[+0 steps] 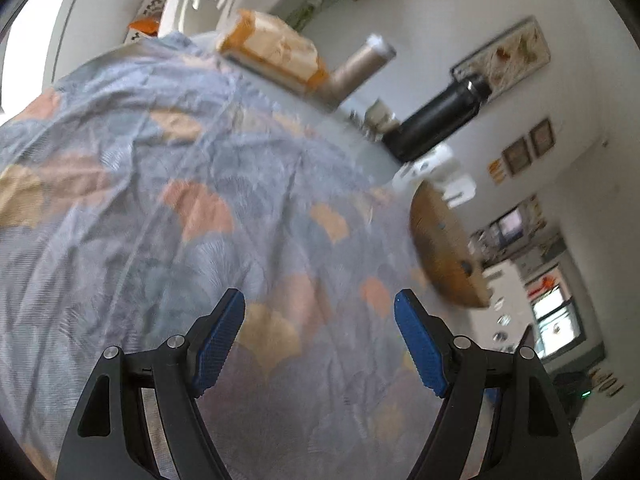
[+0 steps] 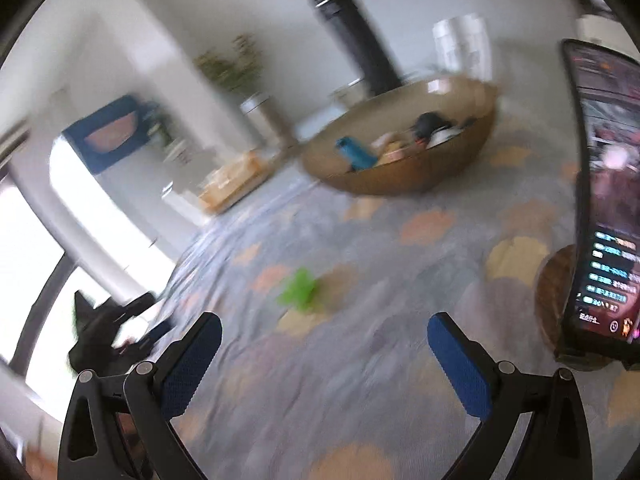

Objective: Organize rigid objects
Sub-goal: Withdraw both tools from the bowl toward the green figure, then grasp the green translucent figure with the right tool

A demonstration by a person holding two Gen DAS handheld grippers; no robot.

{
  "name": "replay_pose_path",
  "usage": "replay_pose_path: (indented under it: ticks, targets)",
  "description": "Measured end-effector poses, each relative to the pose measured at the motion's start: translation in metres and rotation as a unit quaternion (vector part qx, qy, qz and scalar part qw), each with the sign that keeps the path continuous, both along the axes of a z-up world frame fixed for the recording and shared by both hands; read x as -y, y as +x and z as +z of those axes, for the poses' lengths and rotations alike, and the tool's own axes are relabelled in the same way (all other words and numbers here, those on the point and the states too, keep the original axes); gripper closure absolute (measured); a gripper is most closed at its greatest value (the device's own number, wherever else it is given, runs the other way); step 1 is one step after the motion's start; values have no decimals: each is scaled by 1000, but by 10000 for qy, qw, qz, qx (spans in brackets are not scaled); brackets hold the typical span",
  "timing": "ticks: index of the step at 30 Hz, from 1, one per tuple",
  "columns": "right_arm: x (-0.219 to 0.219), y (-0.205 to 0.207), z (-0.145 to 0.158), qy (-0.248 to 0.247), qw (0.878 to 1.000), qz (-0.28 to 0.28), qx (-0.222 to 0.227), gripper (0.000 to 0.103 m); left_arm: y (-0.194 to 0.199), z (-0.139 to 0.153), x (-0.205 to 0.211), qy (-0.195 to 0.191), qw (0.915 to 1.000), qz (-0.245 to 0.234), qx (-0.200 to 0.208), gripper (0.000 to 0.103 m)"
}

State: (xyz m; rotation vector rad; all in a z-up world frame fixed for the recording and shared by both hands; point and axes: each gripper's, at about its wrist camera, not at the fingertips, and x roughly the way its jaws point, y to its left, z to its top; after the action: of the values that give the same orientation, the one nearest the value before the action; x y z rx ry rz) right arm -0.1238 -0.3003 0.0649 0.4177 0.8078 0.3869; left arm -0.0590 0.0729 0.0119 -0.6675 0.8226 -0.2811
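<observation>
A small green toy (image 2: 300, 290) lies on the patterned tablecloth (image 2: 360, 280), ahead of my right gripper (image 2: 324, 334) and a little left of its middle line. That gripper is open, with nothing between its blue pads. Farther back stands a brown bowl (image 2: 400, 176) with a blue object (image 2: 356, 154), a dark object (image 2: 430, 124) and other small things inside. My left gripper (image 1: 319, 308) is open too and hovers over bare cloth (image 1: 200, 200). In the tilted left wrist view the bowl (image 1: 444, 248) shows edge-on at the right. The other gripper (image 2: 108, 332) shows blurred at the left of the right wrist view.
A black bottle (image 2: 352, 36), a beige cylinder (image 2: 268, 120) and an orange packet (image 2: 236, 178) stand at the table's far side. A lit phone (image 2: 604, 200) on a stand rises at the right, by a wooden coaster (image 2: 554, 292). The bottle (image 1: 440, 120), cylinder (image 1: 356, 70) and packet (image 1: 276, 48) line the far edge.
</observation>
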Motion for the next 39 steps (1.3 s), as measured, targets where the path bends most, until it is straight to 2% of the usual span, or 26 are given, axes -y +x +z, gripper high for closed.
replay_pose_path:
  ticks: [1,4,8,11,15,16,18,21,24,31,34,39]
  targets:
    - [-6,1,4,-303,9995,36,-64,0,1,0,6,211,9998,-21,-59,27]
    - [-24,10,6,-721,9971,37,-250,0,-1,4,23,885,9960,-92,-82,27]
    - [-52,32,0,-676,9960,262,-519,0,-3,4,28,1057,9943,-115,-69,27]
    - [-78,46,-10,-1236,9900,230,-643,0,4,0,35,1318,9910,-140,-178,27]
    - [-107,68,-25,-1755,9813,310,-730,1,6,2,55,1951,9804,-236,-153,27]
    - [-110,72,-27,-1823,9800,309,-741,2,7,2,58,2059,9781,-274,-150,27]
    - [-118,79,-32,-2049,9758,303,-696,14,7,3,64,2254,9736,-343,-123,27]
    - [-130,86,-38,-2418,9679,207,-652,21,6,3,66,2355,9712,-332,-109,27]
    - [-137,90,-44,-2507,9657,259,-630,32,7,2,66,2348,9714,-318,-141,27]
    - [-150,80,-40,-2986,9538,200,-272,68,7,3,67,2382,9706,-328,-128,27]
    - [-149,74,-34,-2935,9557,186,-100,68,6,3,67,2378,9707,-327,-119,27]
    - [-142,64,-19,-2441,9694,246,91,68,5,3,66,2350,9714,-296,-130,27]
